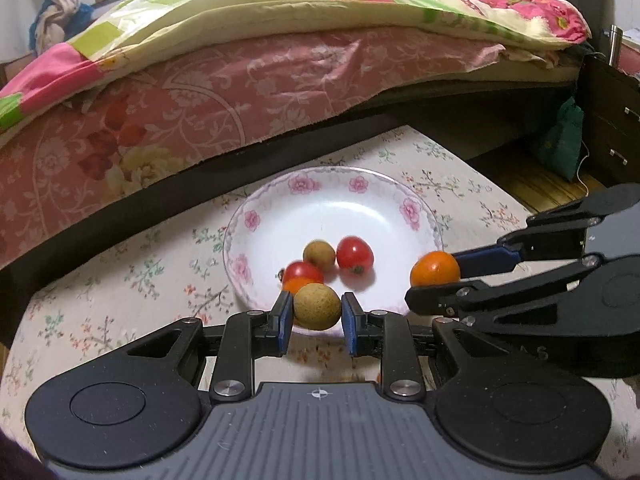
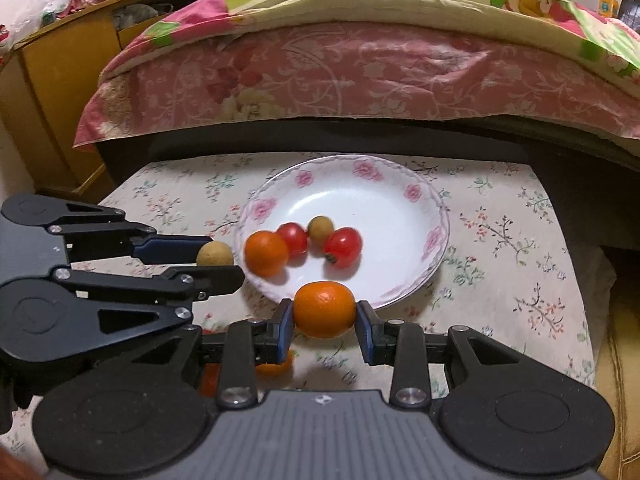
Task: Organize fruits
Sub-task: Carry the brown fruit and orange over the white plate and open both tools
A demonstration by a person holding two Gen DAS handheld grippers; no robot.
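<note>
Right now the flowered plate sits on the cloth-covered table by the bed, holding four small fruits in a loose cluster near its front. The right gripper clamps a tangerine over the near rim, the left gripper pinches a brown longan likewise. Dropped from height, I reckon either could bounce off the sloped rim or knock the cluster rolling.
</note>
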